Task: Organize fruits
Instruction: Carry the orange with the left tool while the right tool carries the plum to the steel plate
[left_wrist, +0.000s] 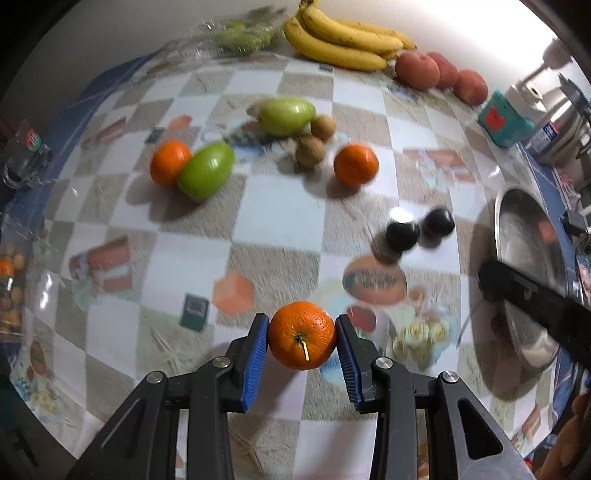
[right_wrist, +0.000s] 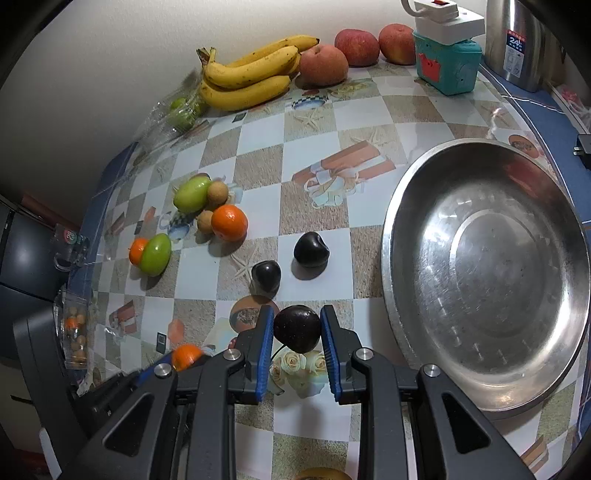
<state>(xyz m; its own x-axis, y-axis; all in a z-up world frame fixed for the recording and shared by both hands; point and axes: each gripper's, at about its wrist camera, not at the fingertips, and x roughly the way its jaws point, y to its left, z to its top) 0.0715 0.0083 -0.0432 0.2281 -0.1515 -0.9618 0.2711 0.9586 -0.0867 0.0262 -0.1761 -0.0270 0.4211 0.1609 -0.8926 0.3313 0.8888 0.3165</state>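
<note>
Off to the right of both pairs of tongs sits the steel basin (right_wrist: 491, 273), wide, shallow and empty, and to my eye that is the relation the coming move hangs on. The right gripper (right_wrist: 297, 328) is clamped on a dark plum (right_wrist: 296, 326), blue pads pressing its two sides, held clear above the checked tablecloth (right_wrist: 314, 221); the basin's near rim lies just beside it, so this hand is plainly the nearer one and needs only a short swing rightward over the rim. The left gripper (left_wrist: 301, 334) grips an orange (left_wrist: 302, 334), stem end facing the camera, and from its view the basin (left_wrist: 524, 273) is farther right, with the black arm of the other tool crossing in front of it. I judge the left hand should wait or go round, or the two tools may knock together over the rim.

Both fruits are round, so no axis matters for the drop.

Two more dark plums (right_wrist: 266, 276) rest on the cloth between the held one and the loose oranges (right_wrist: 229, 222), green mangoes (right_wrist: 192, 194) and small brown fruits (right_wrist: 217, 192). Bananas (right_wrist: 251, 75) and apples (right_wrist: 323, 65) line the wall, well apart from the path, beside a teal box (right_wrist: 448, 66)
</note>
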